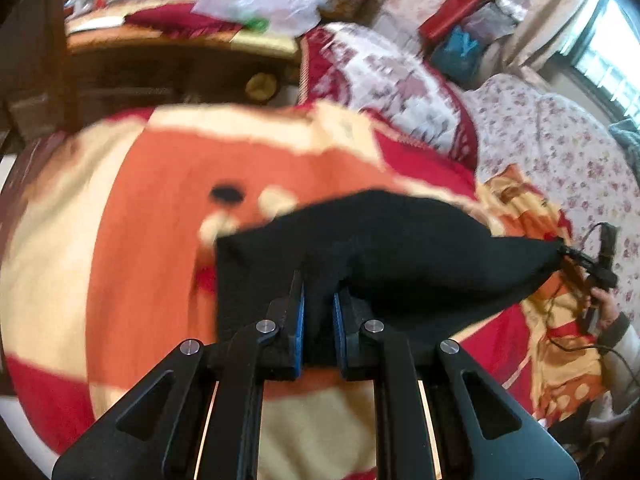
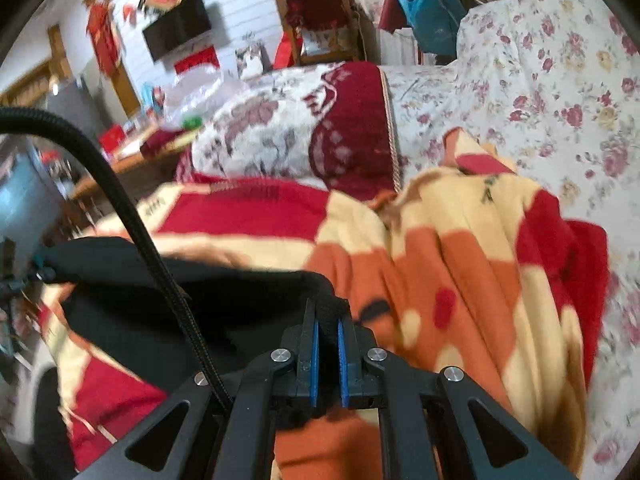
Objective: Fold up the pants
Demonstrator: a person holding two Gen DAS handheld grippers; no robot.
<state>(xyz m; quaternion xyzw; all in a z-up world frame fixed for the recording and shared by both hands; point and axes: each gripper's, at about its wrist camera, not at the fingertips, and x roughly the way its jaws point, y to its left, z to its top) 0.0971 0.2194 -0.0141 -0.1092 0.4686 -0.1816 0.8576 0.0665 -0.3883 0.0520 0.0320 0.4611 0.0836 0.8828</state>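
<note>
Black pants [image 1: 400, 248] hang stretched between both grippers above an orange, cream and red blanket [image 1: 152, 208]. My left gripper [image 1: 319, 300] is shut on one corner of the dark cloth, which bunches between its blue pads. The other gripper [image 1: 592, 268] shows at the right edge of the left wrist view, held by a hand, pinching the far corner. In the right wrist view my right gripper [image 2: 328, 320] is shut on a fold of the pants [image 2: 160, 304], which stretch off to the left toward the other gripper [image 2: 24, 276]. Both views are motion-blurred.
A red and white patterned pillow [image 2: 300, 132] lies beyond the blanket [image 2: 440, 260]. A floral quilt [image 2: 540, 80] covers the right side of the bed. A wooden table [image 1: 160, 52] with plastic bags stands behind. A black cable [image 2: 132, 220] arcs across the right wrist view.
</note>
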